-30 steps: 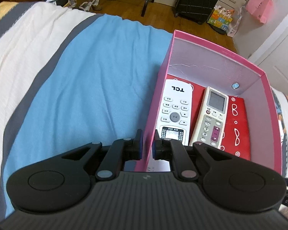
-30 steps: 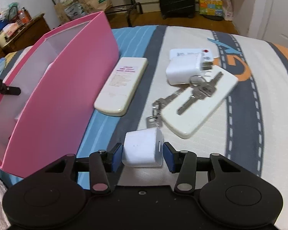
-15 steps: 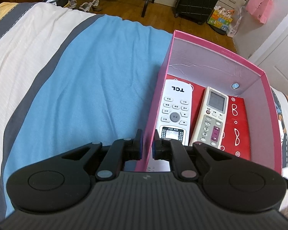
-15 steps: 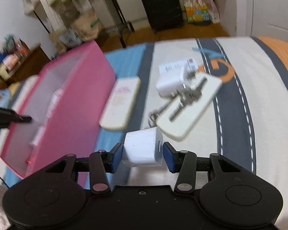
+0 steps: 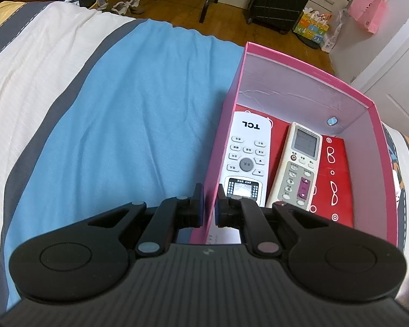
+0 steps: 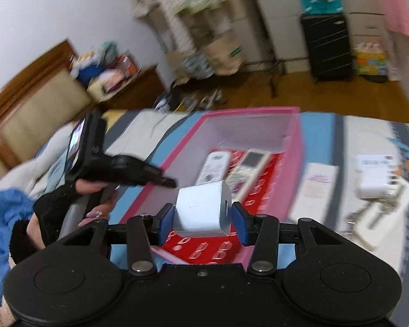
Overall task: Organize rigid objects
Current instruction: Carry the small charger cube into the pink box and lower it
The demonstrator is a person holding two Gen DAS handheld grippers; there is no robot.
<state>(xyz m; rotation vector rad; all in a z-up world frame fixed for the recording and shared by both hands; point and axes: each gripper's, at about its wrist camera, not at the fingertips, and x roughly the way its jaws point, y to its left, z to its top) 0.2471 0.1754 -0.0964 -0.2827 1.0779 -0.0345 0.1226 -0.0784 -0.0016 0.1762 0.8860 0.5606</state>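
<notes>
- Left wrist view: the left gripper [image 5: 210, 207] has its fingers pinching the near wall of the pink box [image 5: 305, 66].
- Ahead of those fingers, inside the box, a white TCL remote [image 5: 246, 160] and a beige remote [image 5: 300, 167] lie side by side on a red packet [image 5: 336, 179].
- Right gripper [image 6: 201, 224] fingers clamp a white charger cube [image 6: 203, 209] above the box's open top.
</notes>
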